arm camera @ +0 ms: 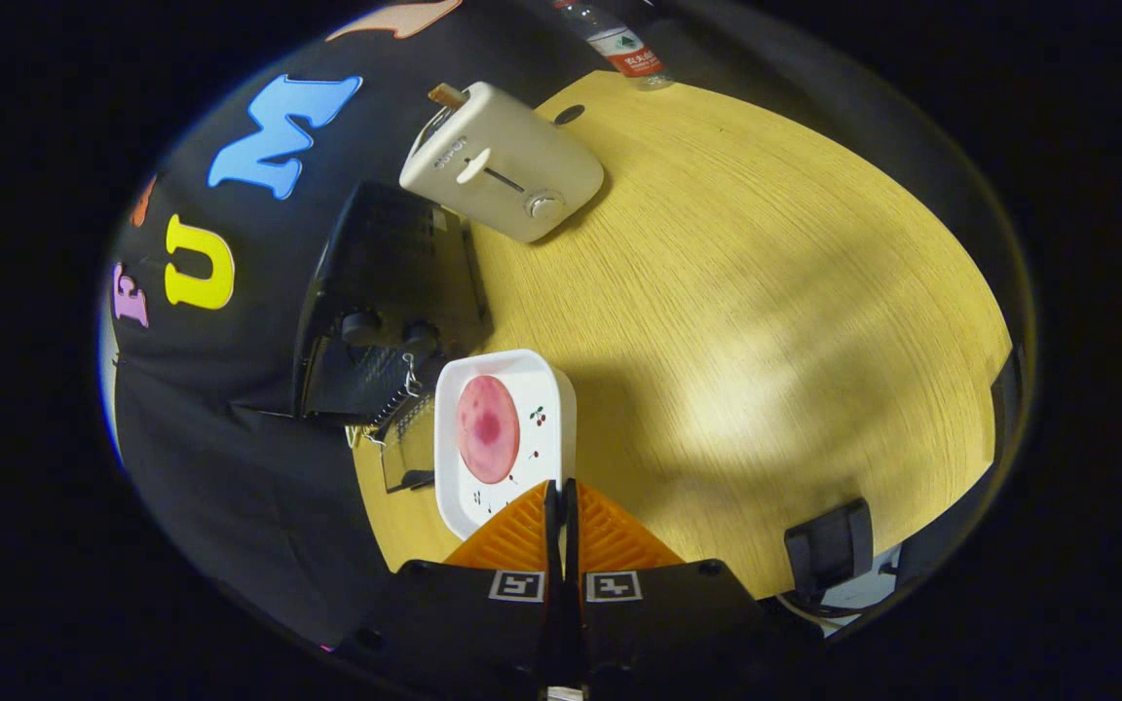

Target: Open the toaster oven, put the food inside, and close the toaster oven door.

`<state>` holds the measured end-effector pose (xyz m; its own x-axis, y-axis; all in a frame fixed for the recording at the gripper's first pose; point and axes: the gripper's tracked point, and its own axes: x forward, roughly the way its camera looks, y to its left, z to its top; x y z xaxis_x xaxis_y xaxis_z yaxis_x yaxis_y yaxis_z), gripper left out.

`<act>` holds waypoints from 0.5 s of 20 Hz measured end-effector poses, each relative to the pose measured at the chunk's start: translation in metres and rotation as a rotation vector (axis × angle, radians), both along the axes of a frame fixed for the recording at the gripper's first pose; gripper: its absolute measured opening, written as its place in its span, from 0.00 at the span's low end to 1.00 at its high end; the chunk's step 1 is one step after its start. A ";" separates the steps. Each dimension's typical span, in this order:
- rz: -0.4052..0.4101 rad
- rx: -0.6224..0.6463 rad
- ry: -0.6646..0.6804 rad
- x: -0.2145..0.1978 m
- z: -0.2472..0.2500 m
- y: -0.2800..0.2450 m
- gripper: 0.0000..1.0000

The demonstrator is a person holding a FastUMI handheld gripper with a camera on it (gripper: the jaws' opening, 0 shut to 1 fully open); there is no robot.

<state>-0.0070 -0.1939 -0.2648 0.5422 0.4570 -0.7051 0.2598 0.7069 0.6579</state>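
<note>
Two fingers of the gripper (561, 492) are pressed together over the near rim of a white rounded-square plate (553, 409) carrying a pink round slice of food (488, 428); whether they pinch the rim I cannot tell. The black toaster oven (381, 302), door hanging open, stands just beside the plate on the wooden table (766, 292), before a cream pop-up toaster (503, 175) whose lettering is too small to read.

Open black toaster oven (381, 302), pink food (488, 428) plated alongside.

The plate (505, 438) sits on the table (766, 292) before the toaster oven (386, 302), its door (405, 443) seemingly down.

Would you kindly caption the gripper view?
Closed fingers hover at white square plate holding pink round food, beside black toaster oven.
</note>
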 end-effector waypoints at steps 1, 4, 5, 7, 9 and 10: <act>-0.016 0.012 -0.013 -0.002 0.005 0.002 0.02; -0.047 0.037 -0.043 -0.016 0.023 0.013 0.02; -0.052 0.043 -0.053 -0.020 0.028 0.017 0.02; -0.058 0.048 -0.072 -0.028 0.035 0.028 0.02; -0.062 0.070 -0.085 -0.036 0.040 0.044 0.02; -0.069 0.088 -0.091 -0.039 0.043 0.054 0.01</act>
<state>-0.0461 -0.1398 -0.2219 0.6342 0.4742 -0.6106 0.2420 0.6283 0.7394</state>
